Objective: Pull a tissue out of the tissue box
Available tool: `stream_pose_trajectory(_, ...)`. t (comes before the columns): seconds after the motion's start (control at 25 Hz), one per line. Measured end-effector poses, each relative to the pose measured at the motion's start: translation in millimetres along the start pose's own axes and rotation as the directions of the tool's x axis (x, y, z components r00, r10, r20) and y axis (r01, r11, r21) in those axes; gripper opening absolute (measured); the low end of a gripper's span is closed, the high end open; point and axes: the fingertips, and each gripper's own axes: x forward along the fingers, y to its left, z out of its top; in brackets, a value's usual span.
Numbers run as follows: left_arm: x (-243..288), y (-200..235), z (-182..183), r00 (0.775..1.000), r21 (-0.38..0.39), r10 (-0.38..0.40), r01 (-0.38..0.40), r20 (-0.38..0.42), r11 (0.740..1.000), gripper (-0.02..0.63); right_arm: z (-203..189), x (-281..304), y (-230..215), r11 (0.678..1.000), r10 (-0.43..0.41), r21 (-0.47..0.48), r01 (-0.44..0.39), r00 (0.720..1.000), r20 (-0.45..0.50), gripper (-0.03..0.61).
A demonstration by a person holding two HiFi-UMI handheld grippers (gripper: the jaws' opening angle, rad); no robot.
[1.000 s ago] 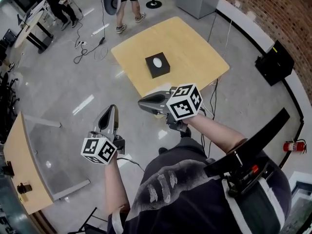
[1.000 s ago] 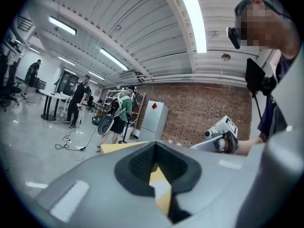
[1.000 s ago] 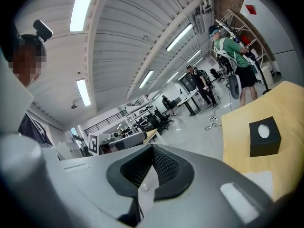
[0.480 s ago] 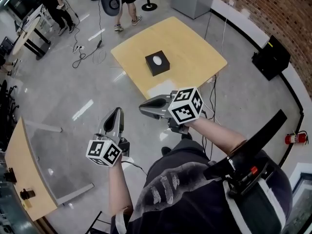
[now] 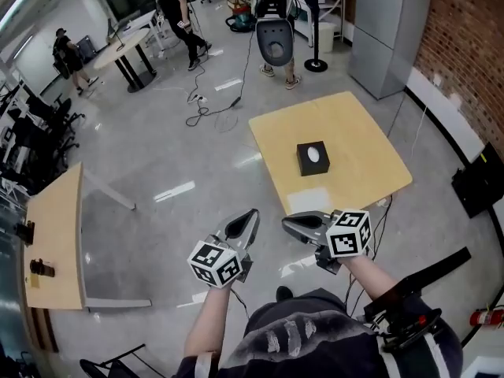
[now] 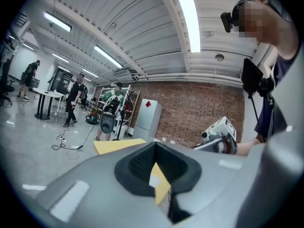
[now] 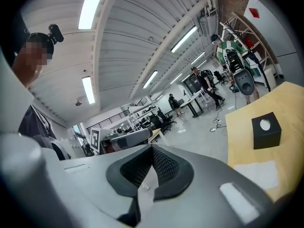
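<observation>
Head view: both tools are held out over the bare floor, near the worktop [image 5: 358, 128] but short of its near edge, side by side and apart.

Left tool [image 5: 251, 213]: jaws together, nothing between them. Right tool [image 5: 288, 224]: jaws likewise together and empty. Each tool's own view confirms this, with the dark pads meeting in a closed seam.

The box [image 5: 313, 158] is black and sits alone about mid-worktop, well apart from both tools. A white tissue [image 5: 314, 154] shows in its top opening. Neither tool touches it.

Right gripper view: this adds the box [image 7: 266, 132] from the side, with the tissue [image 7: 264, 124] as a white spot on top and the worktop [image 7: 242, 146] spreading under it. The left tool [image 7: 127, 137] is visible off to the left.

Left gripper view: the worktop [image 6: 118, 145] shows only as a yellow wedge, and I cannot make out the box here. The right tool [image 6: 219, 136] is at the right, and the brick wall [image 6: 190, 108] stands behind.

Only the head view gives the room layout: a second worktop [image 5: 55, 242] at the left, cables [image 5: 206, 105] on the floor, and people [image 5: 177, 6] standing at the far end.
</observation>
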Motion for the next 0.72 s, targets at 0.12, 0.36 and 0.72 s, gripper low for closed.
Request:
stream_pose_trajectory(0.12, 9, -6, 1, 1.000, 0.013, -0.001, 0.001, 0.001, 1.000, 0.003, -2, -6, -3, 1.000, 0.023, -0.003, -0.023, 1.000, 0.006, -0.003)
stream_pose_trajectory(0.36, 30, -39, 0, 1.000, 0.027, -0.023, 0.024, -0.020, 0.999, 0.002, -6, -39, -6, 0.999, 0.028, 0.027, -0.029, 0.999, 0.039, -0.003)
stream_pose_trajectory(0.72, 43, -88, -12, 0.998, 0.030, -0.033, 0.034, -0.053, 0.999, 0.002, -19, -86, -9, 0.996, 0.032, 0.086, -0.038, 0.997, 0.064, -0.003)
